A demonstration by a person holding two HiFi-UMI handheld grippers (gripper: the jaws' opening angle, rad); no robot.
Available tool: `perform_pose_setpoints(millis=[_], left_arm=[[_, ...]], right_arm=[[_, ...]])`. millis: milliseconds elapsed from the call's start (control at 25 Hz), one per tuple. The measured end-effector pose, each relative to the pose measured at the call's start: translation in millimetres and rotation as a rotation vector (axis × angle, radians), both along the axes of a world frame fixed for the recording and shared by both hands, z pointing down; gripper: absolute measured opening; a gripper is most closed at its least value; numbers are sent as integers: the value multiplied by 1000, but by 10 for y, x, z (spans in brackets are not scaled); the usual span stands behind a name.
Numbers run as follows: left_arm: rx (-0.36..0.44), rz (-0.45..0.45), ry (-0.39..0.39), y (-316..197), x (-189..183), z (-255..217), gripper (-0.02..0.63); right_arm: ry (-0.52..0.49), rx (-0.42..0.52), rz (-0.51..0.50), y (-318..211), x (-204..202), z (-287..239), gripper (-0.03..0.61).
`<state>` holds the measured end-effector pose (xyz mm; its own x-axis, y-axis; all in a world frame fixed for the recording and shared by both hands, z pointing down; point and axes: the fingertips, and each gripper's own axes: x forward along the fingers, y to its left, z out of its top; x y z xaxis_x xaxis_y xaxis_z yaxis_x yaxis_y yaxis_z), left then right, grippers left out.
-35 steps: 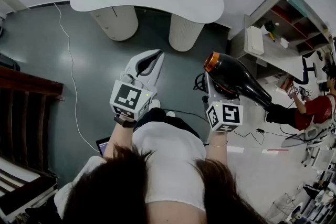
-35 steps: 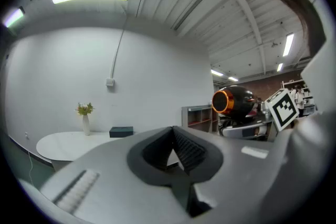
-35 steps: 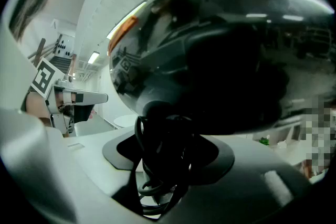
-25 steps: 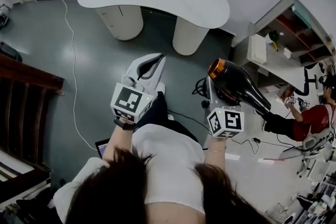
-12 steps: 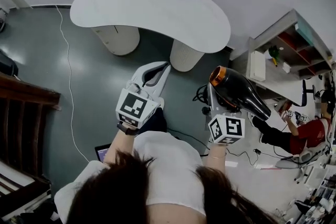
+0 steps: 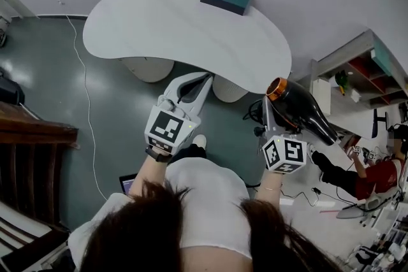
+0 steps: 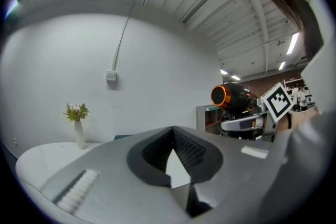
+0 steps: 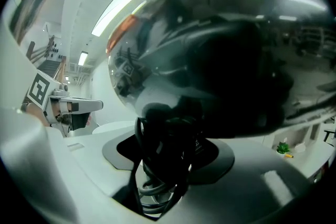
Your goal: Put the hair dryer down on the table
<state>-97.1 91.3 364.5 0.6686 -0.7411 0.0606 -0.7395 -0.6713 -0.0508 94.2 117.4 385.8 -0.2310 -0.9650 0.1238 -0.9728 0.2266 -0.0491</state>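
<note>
While the right hand-held gripper (image 6: 278, 119) clasps the hair dryer (image 6: 301, 109) by its handle, aloft beside the white desk (image 6: 185, 22), the carry looks unfinished: next, reach over and lower it; the left hand-held gripper (image 6: 191, 83) is closed, empty.

The hair dryer (image 6: 299, 108) is glossy black with a rounded barrel and an orange ring round one end. It is up in the air, its barrel roughly level. Its handle points down between the jaws of the right gripper (image 8: 168, 162), which are closed on it, and its black cord (image 8: 157, 191) is bunched round the handle. In the head view the ringed end points toward the table (image 6: 178, 22) and sits just off its right end, not touching it. The table is white and kidney-shaped, with a smooth top on two round pedestal legs.
</note>
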Motion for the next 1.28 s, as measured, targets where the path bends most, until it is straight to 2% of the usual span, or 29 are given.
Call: perform_pose_setpoints(millis=[320, 560, 960, 1280], left_arm=[[-43, 18, -1, -323, -186, 148, 57], [-79, 34, 1, -530, -140, 273, 57], [-89, 31, 1, -1146, 139, 383, 57], [-51, 33, 12, -1951, 676, 154, 58]], right_arm=[[-9, -63, 41, -235, -129, 183, 225], [-7, -107, 65, -403, -54, 291, 226], [-15, -146, 56, -1056, 208, 467, 225], [-33, -179, -14, -1920, 481, 442, 226]])
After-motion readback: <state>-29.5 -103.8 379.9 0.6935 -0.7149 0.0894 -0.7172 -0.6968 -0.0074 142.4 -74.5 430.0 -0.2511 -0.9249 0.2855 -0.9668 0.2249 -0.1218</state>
